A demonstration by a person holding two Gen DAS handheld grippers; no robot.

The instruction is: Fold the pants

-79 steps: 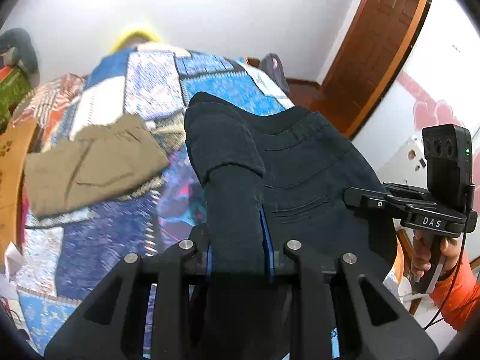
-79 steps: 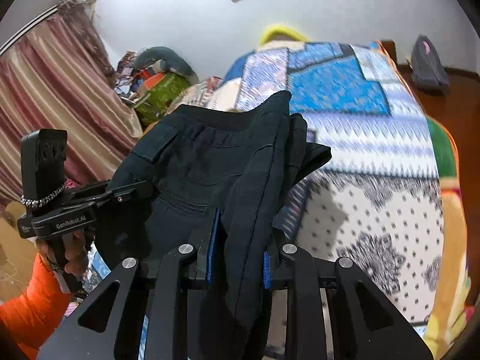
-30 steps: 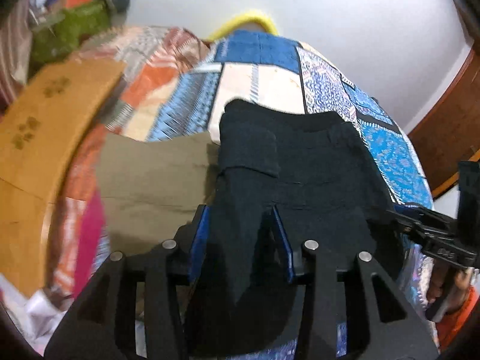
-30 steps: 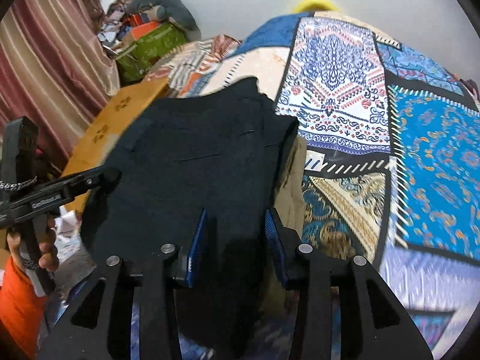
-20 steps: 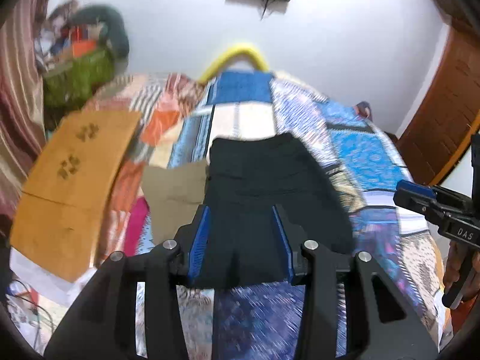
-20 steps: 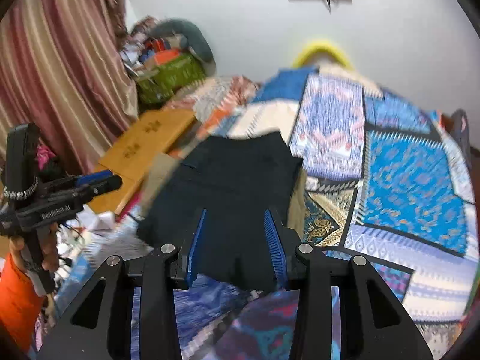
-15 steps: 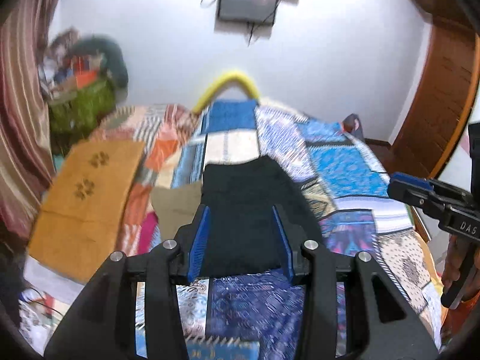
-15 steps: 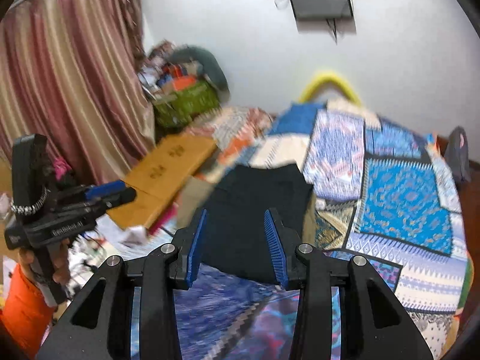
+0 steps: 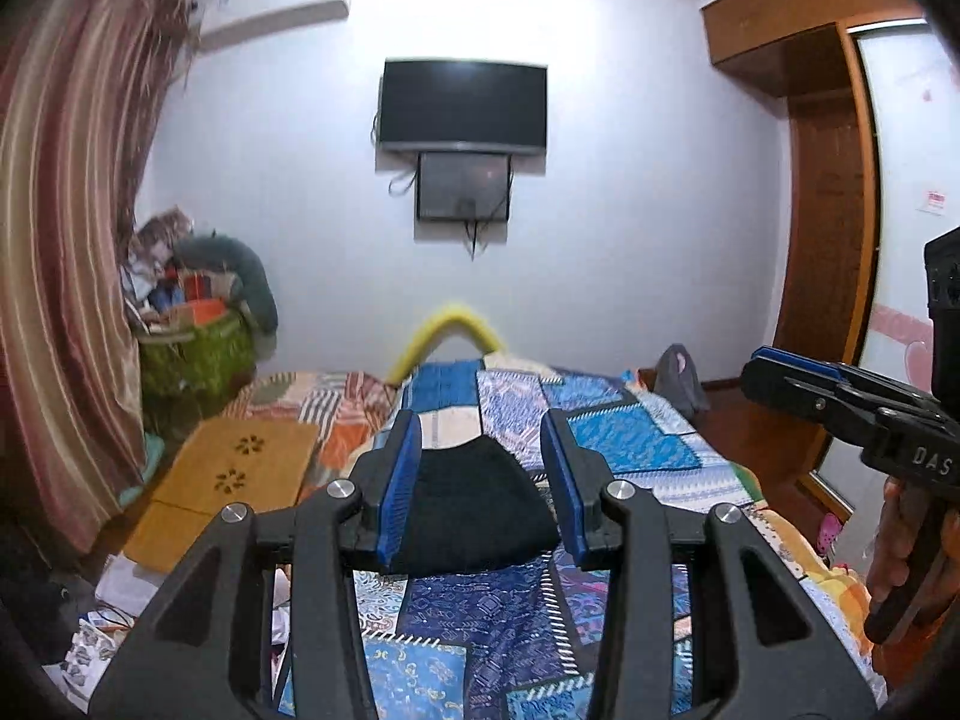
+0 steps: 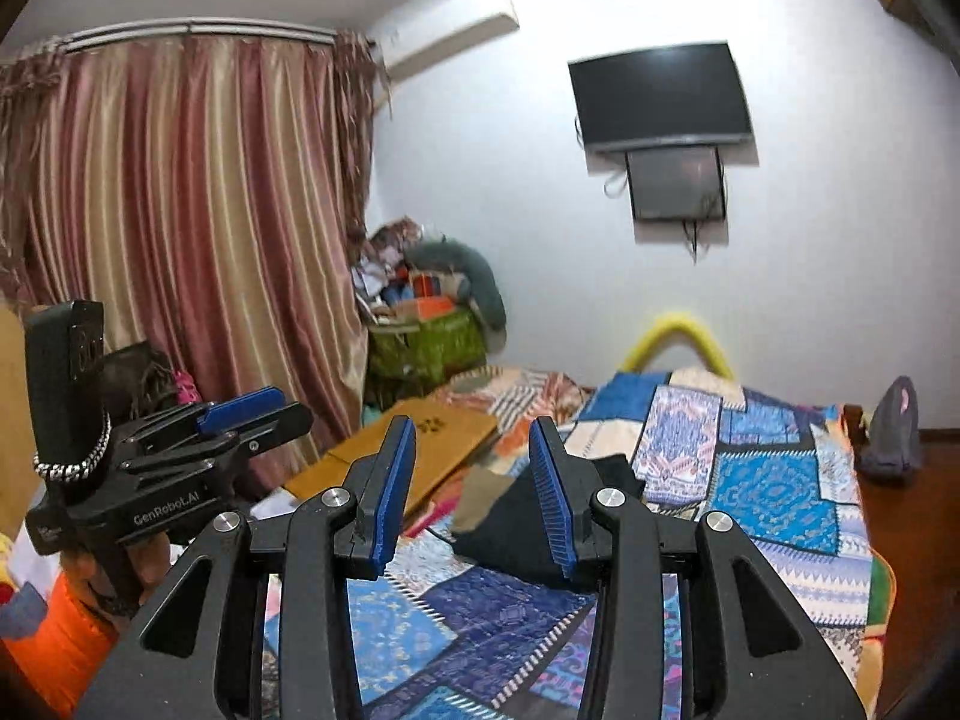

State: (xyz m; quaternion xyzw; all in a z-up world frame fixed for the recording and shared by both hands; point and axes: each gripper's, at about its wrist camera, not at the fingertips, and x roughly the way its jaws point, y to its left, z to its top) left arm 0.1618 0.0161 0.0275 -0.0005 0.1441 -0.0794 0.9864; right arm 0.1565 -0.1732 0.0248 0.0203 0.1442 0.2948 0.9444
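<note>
Pants [image 9: 474, 510] lie folded on bed [image 9: 630, 450] — both grippers raised, fingers [image 9: 401, 492] apart.

One folded black pants [image 9: 474, 510], one tan garment [image 10: 480, 501] at its 9 o'clock, two grippers, one television [image 9: 463, 105].

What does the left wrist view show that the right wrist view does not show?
Only the left wrist view shows the wooden door and the right hand-held gripper, open. Only the right wrist view shows the tan pants beside the black pants and the left hand-held gripper, open. Both show the black pants, bed and television.
</note>
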